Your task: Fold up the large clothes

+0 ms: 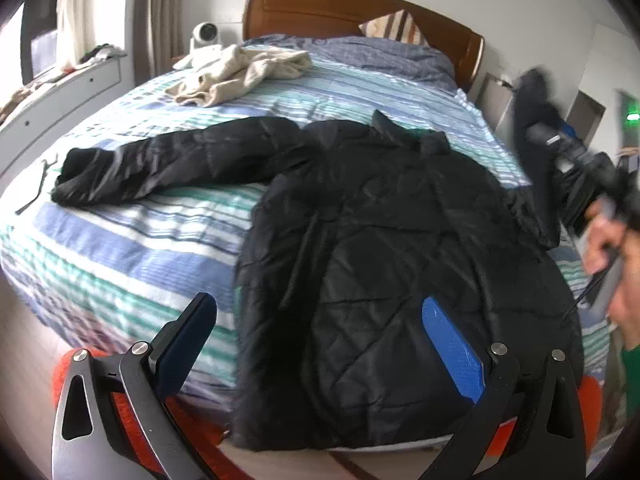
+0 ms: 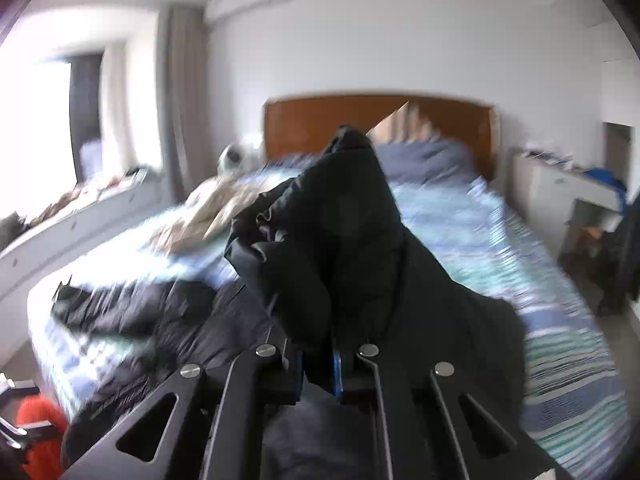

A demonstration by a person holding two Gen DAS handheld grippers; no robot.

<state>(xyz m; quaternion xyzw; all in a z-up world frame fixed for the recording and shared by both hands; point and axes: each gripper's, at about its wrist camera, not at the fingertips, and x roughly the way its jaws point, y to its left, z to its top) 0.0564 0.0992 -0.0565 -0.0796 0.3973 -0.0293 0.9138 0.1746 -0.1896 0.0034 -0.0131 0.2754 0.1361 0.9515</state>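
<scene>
A black quilted jacket lies spread on the striped bed, its collar toward the headboard. One sleeve stretches flat to the left. My left gripper hovers open over the jacket's hem, with nothing between its blue pads. The other sleeve is raised at the bed's right side, blurred. In the right wrist view my right gripper is shut on that black sleeve, which bunches up above the fingers over the jacket body.
A crumpled beige garment lies near the pillows, below the wooden headboard. A white ledge with drawers runs along the left. A person's hand is at the right edge. White furniture stands to the right of the bed.
</scene>
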